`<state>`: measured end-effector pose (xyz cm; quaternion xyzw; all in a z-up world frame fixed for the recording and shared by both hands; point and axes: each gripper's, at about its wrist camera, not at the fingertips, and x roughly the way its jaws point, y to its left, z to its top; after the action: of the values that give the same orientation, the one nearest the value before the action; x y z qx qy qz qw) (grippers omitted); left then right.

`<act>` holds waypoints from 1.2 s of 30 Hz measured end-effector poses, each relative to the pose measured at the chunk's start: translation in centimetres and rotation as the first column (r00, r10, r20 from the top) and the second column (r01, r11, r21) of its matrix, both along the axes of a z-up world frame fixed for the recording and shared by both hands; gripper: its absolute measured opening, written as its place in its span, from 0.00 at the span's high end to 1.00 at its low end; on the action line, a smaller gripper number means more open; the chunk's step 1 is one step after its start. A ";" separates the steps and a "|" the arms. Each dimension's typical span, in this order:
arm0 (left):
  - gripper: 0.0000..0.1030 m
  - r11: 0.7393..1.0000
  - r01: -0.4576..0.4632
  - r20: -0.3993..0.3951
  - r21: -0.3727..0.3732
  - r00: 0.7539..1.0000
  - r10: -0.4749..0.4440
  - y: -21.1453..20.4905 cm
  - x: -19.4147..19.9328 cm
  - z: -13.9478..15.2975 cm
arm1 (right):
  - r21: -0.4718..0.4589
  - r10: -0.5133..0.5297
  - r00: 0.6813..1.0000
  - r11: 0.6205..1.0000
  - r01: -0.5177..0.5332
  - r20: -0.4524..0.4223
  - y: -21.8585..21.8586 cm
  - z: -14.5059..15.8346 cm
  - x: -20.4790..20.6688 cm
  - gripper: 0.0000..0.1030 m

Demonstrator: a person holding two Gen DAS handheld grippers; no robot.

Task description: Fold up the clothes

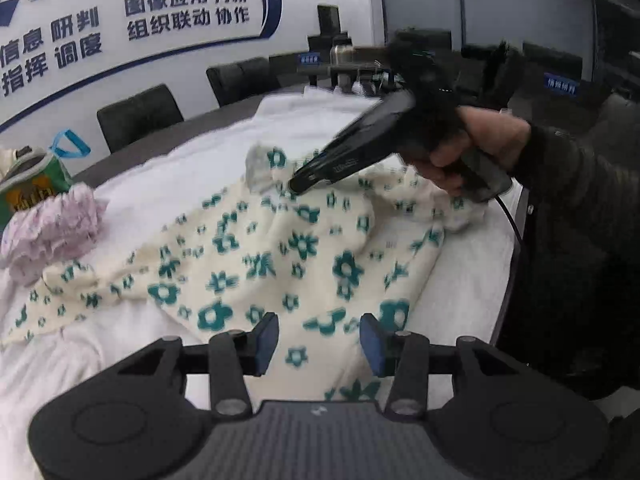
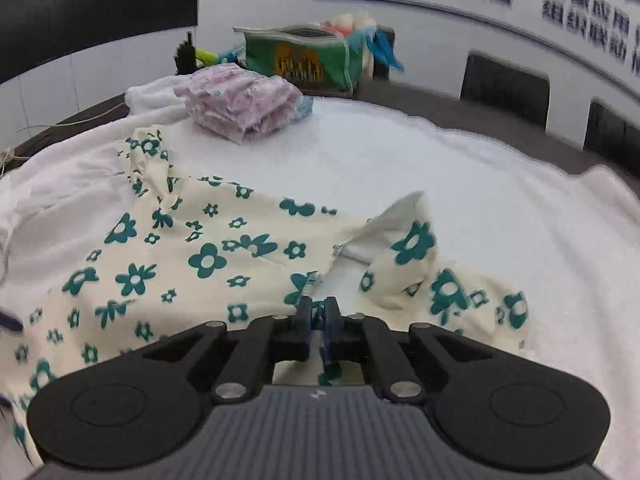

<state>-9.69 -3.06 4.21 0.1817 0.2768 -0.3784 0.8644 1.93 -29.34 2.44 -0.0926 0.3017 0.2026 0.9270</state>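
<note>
Floral garment (image 2: 208, 264) lies rumpled on the white towel-covered table (image 2: 400, 168); soft, floppy, so grab hems. Right gripper (image 2: 318, 312) pinches its edge, left gripper (image 1: 319, 340) hangs half-open above it.

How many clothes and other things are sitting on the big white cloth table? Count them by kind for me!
Cream garment with teal flowers: 1
Folded pink clothes pile: 1
Green bag at the far edge: 1
White cloth covering the table: 1
Total: 4
</note>
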 end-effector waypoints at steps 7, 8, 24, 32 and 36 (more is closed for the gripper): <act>0.49 0.996 -0.058 0.002 -0.073 0.998 0.058 0.0 1.5 1.4 | 0.251 -0.051 0.999 0.967 0.050 -0.003 -6.6 2.6 -6.2 0.49; 0.49 0.995 -0.066 0.000 -0.074 0.998 0.066 -0.3 1.8 1.3 | 0.266 -0.049 0.999 0.963 0.053 -0.021 -6.1 2.2 -6.3 0.44; 0.48 0.998 -0.060 0.067 0.005 0.996 0.059 6.7 -4.0 -1.1 | -0.154 0.069 0.985 0.987 -0.044 0.159 1.1 0.4 -11.2 0.66; 0.49 0.998 -0.001 0.110 0.066 0.994 -0.006 9.7 -5.5 -3.7 | -0.107 0.370 0.924 0.927 -0.360 0.095 -6.8 -0.5 -18.1 0.45; 0.95 1.000 -0.006 0.000 0.017 1.000 0.006 10.3 -2.9 -3.0 | -0.065 0.316 0.948 0.947 -0.313 0.041 -7.2 -2.4 -15.5 0.98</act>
<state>-12.64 7.23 1.18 0.1883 0.2805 -0.3732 0.8640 -13.62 -36.53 0.02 -0.1715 0.2651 0.3365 0.8872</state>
